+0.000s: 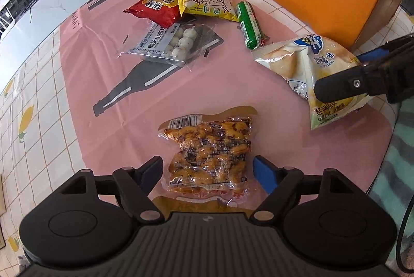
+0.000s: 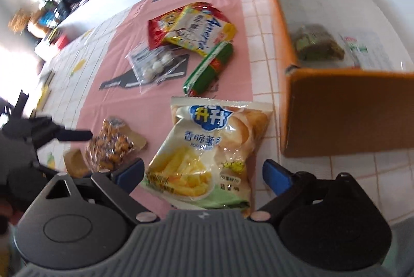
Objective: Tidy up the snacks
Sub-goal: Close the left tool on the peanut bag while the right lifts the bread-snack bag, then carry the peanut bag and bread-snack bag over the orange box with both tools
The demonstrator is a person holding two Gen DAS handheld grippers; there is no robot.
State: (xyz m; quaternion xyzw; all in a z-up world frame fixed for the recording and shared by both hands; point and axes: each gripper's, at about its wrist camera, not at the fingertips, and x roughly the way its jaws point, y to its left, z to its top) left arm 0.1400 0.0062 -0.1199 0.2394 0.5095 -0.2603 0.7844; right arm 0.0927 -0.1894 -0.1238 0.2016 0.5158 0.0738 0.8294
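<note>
A clear pack of orange snacks [image 1: 209,155] lies on the pink mat between the open fingers of my left gripper [image 1: 208,170]; it also shows in the right wrist view [image 2: 111,147]. A pale potato-stick bag [image 2: 209,155] lies between the open fingers of my right gripper [image 2: 203,173]; in the left wrist view the bag [image 1: 308,64] has the right gripper's fingers [image 1: 344,84] on either side of it. An orange box [image 2: 344,121] with two packs inside stands to the right.
Further back on the pink mat [image 1: 103,64] lie a red pack [image 1: 155,7], a yellow pack [image 1: 207,1], a clear pack of white balls [image 1: 176,44] and a green roll [image 1: 249,26]. The table's right edge is close behind my right gripper.
</note>
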